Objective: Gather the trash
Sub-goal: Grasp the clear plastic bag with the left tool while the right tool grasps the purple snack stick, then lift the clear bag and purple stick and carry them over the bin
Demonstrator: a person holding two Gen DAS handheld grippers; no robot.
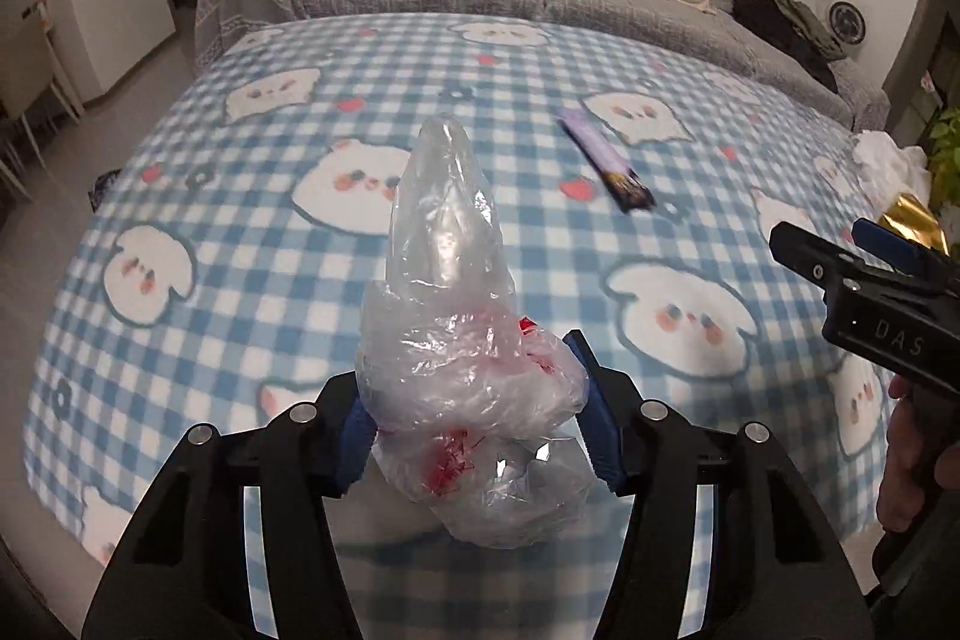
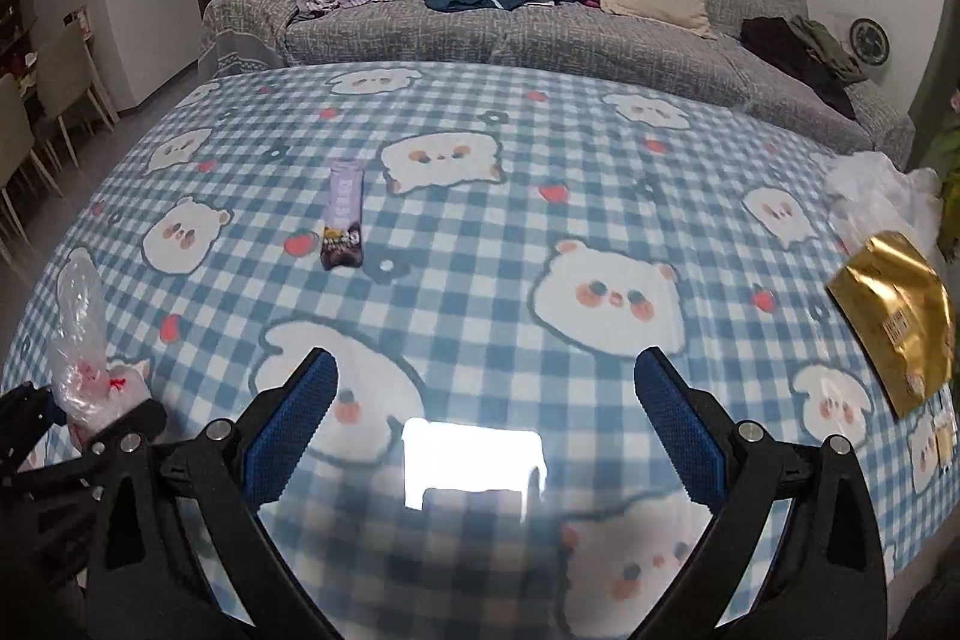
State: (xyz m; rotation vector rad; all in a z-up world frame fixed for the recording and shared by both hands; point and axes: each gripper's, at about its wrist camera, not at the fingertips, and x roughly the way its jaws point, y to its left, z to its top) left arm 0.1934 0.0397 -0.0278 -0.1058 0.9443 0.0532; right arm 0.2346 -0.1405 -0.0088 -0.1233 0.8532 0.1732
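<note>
A crumpled clear plastic bag [image 1: 444, 220] with red print sticks up from my left gripper [image 1: 471, 382], whose blue pads are shut on its lower part above the table. The right wrist view shows that bag [image 2: 78, 340] at the left edge, in the left gripper [image 2: 90, 418]. A purple snack wrapper [image 1: 606, 160] [image 2: 345, 214] lies flat mid-table. A gold foil pouch [image 2: 894, 316] and a white crumpled wad [image 2: 870, 184] lie at the table's right edge. Over the near side of the table my right gripper [image 2: 486, 358] [image 1: 822, 229] stands open, with nothing between its pads.
A blue checked cloth with bear prints [image 2: 540, 148] covers the table. Behind it a grey sofa [image 2: 480, 34] holds a backpack, clothes and a cushion. Dining chairs [image 2: 60, 88] stand at the far left, and a green plant [image 1: 945, 148] is beyond the table's right edge.
</note>
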